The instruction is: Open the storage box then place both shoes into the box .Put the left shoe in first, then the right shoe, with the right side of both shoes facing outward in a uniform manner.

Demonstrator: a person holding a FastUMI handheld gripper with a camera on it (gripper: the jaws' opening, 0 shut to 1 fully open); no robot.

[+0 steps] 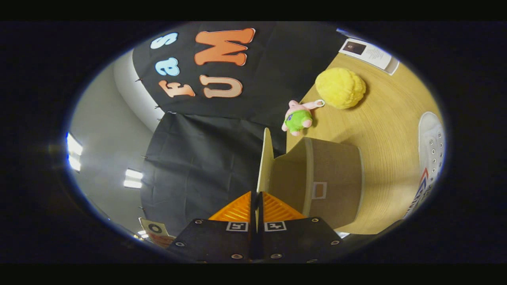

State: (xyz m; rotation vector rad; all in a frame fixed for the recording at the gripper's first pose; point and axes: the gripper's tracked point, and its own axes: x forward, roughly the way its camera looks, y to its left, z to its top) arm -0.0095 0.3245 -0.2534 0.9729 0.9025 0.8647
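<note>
The view is rolled onto its side, so the wooden table stands upright beyond the fingers. A brown cardboard storage box sits on it just ahead of the fingers. Its pale lid is swung up off the box body and shows edge-on, running straight out from the fingertips. My gripper is shut on the lid's free edge, with the thin panel pinched between both fingers. A white lace-up shoe with red and blue side markings lies on the table past the box. I see one shoe only.
A fluffy yellow ball and a small pink plush toy in green lie on the table behind the box, near the black cloth wall. A printed sheet rests at the table's far corner.
</note>
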